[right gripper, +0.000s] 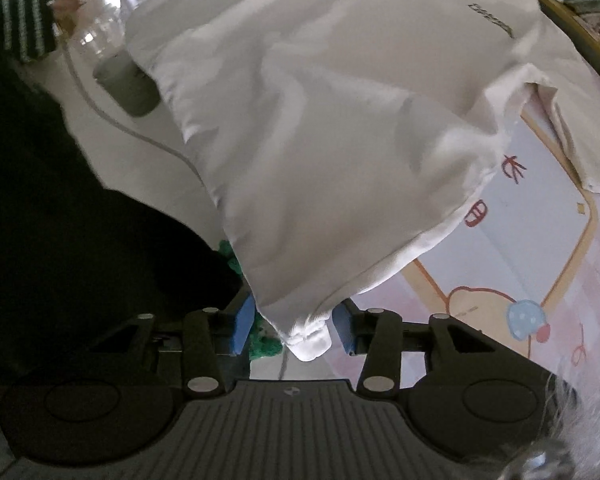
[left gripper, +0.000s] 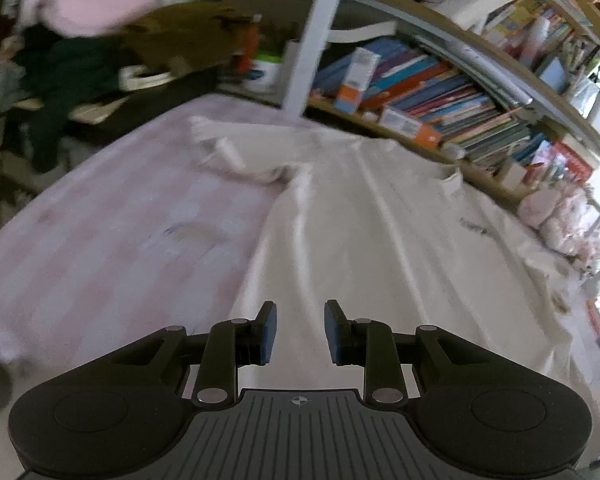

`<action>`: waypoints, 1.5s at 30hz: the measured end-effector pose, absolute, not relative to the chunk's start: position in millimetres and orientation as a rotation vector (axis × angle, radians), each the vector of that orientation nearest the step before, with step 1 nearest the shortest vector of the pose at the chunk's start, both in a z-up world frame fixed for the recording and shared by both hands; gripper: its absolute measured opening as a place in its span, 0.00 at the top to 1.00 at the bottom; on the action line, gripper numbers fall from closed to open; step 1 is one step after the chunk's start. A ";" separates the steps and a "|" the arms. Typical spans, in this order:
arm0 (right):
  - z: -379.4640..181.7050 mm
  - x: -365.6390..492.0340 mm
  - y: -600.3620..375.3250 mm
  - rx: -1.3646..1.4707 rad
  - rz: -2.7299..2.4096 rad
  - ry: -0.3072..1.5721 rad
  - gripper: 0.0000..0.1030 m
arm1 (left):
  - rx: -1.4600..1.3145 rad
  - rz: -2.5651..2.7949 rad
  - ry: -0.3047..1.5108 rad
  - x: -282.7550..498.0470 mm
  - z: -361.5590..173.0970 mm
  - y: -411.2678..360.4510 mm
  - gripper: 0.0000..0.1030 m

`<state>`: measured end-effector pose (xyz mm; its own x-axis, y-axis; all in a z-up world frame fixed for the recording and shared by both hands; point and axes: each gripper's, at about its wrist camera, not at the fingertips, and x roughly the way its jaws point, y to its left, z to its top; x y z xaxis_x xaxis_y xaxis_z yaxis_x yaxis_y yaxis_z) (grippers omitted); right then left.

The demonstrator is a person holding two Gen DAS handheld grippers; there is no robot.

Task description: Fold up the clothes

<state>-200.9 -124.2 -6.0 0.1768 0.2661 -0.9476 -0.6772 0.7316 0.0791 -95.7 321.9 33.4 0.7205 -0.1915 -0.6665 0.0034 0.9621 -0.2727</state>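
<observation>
White long-sleeve shirt lies spread over the pink striped sheet, body flat, with one sleeve bunched on the sheet at the shirt's far edge. The bookshelf runs along the shirt's other side.

Left gripper hovers over the shirt's near hem, jaws parted wide with nothing between the blue pads; judged free to pin or pinch the hem.

Right gripper has a cuff or corner of the same shirt sitting between its blue pads. The jaws stand fairly wide and whether the pads actually clamp the cloth cannot be told. The fabric rises in a slack tent from the gripper toward the chest logo, so this part looks lifted off the cartoon-print cover, probably to carry it across the body for a fold.

A dark remote-like object with a cable lies just beside the shirt's lifted edge. Something green peeks below the cuff.

Stage: mid-fold or re-spreading, either fits.
</observation>
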 end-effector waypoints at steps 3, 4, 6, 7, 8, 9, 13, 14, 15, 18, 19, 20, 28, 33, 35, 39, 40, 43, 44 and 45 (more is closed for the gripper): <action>-8.0 -205.3 -124.5 -0.419 0.712 1.192 0.64 | -0.257 -0.051 0.775 -121.9 30.9 329.7 0.74; -7.8 -206.6 -124.2 -0.414 0.705 1.185 0.65 | -0.256 -0.036 0.780 -127.6 29.2 332.1 0.74; -7.2 -209.7 -123.6 -0.393 0.689 1.173 0.75 | -0.261 -0.015 0.790 -135.6 24.3 338.9 0.74; -6.5 -210.4 -123.4 -0.378 0.672 1.171 0.79 | -0.267 -0.007 0.796 -138.7 21.5 342.8 0.74; -5.4 -210.1 -123.1 -0.360 0.646 1.176 0.81 | -0.268 -0.003 0.802 -141.1 18.7 346.5 0.74; -4.2 -209.9 -122.9 -0.341 0.621 1.181 0.83 | -0.259 -0.009 0.809 -142.1 16.2 349.4 0.74; 0.5 -209.0 -121.9 -0.267 0.517 1.196 0.85 | -0.196 -0.039 0.833 -144.0 10.5 360.8 0.74; 1.7 -208.8 -121.7 -0.249 0.491 1.200 0.86 | -0.183 -0.049 0.830 -145.1 10.1 364.6 0.74; 2.8 -208.5 -121.5 -0.230 0.466 1.203 0.86 | -0.175 -0.056 0.828 -147.1 9.1 368.2 0.74; 6.3 -207.8 -120.8 -0.175 0.388 1.211 0.86 | -0.165 -0.068 0.844 -151.3 1.8 380.5 0.73; 7.1 -207.6 -122.0 -0.152 0.362 1.215 0.86 | -0.161 -0.072 0.849 -152.2 -0.9 384.2 0.72; 6.5 -206.7 -123.9 -0.122 0.337 1.221 0.86 | -0.158 -0.077 0.853 -153.2 -3.6 388.0 0.69; -3.7 -204.9 -118.3 -0.025 0.193 1.239 0.86 | -0.159 -0.249 0.878 -146.7 -26.4 389.8 0.68; -4.1 -206.3 -116.8 0.010 0.146 1.235 0.86 | -0.074 -0.360 0.917 -131.2 -44.3 369.2 0.68; -1.8 -207.2 -118.0 0.025 0.137 1.229 0.86 | -0.074 -0.384 0.925 -125.0 -49.8 367.0 0.69; 3.2 -210.9 -117.2 0.056 0.132 1.214 0.88 | -0.159 -0.495 0.914 -122.8 -48.9 371.3 1.00; 6.3 -212.8 -117.2 0.065 0.139 1.214 0.89 | -0.184 -0.538 0.901 -126.8 -43.6 372.8 0.99; 18.5 -219.9 -122.2 0.147 0.179 1.202 0.90 | -0.304 -0.642 0.828 -141.1 -21.5 389.2 0.99; 23.5 -222.8 -125.7 0.193 0.199 1.193 0.90 | -0.371 -0.646 0.794 -145.0 -13.9 401.0 0.99; 29.1 -225.5 -130.2 0.247 0.218 1.179 0.90 | -0.442 -0.645 0.757 -148.3 -6.8 413.2 0.99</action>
<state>-225.5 -130.2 29.1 0.3670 0.2960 -0.8819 -0.0392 0.9521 0.3033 -148.3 413.2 -6.8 0.5519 -0.6769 -0.4871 0.3736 0.7229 -0.5812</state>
